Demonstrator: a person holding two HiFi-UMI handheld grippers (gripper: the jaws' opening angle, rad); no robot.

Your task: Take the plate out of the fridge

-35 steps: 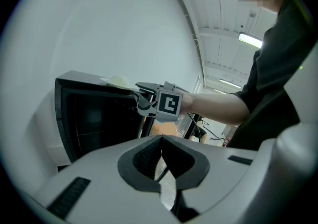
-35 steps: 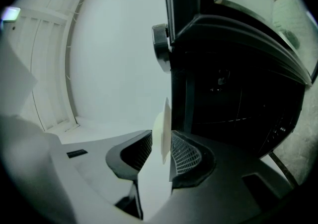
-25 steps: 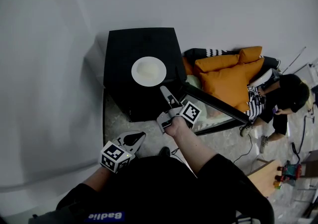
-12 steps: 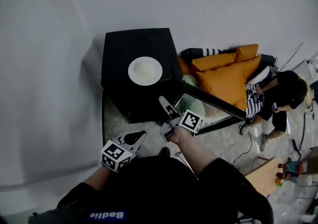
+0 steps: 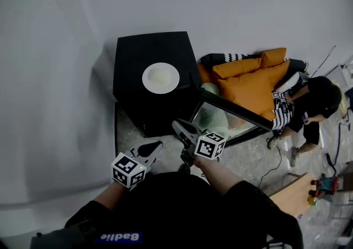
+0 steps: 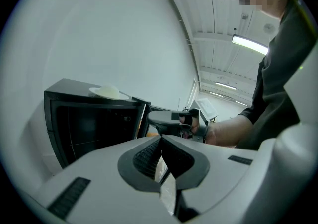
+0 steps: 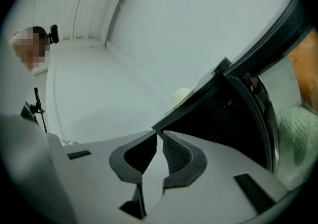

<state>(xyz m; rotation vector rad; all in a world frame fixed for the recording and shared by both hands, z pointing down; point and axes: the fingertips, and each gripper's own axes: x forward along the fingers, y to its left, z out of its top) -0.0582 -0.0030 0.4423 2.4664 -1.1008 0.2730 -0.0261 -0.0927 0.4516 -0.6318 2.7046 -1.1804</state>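
A white plate (image 5: 160,78) lies on top of the black fridge (image 5: 138,54); it also shows in the left gripper view as a plate (image 6: 108,92) with a pale lump on it. The fridge's glass door (image 5: 231,116) stands open to the right. My right gripper (image 5: 179,129) hangs in front of the fridge, apart from the door. Its jaws have just been closing and nothing is between them. My left gripper (image 5: 155,147) stays close to my body, shut and empty. Along the right gripper (image 7: 158,134) I see the fridge's dark inside (image 7: 223,118).
Orange cushions (image 5: 248,85) lie on the floor right of the fridge, and a person (image 5: 314,104) sits beside them. A white wall runs behind and left of the fridge. A cable (image 5: 276,165) trails over the floor at right.
The right gripper has drawn back from the door's edge toward my body and rolled over. More of the door's glass face shows than a second ago. The left gripper has kept its place.
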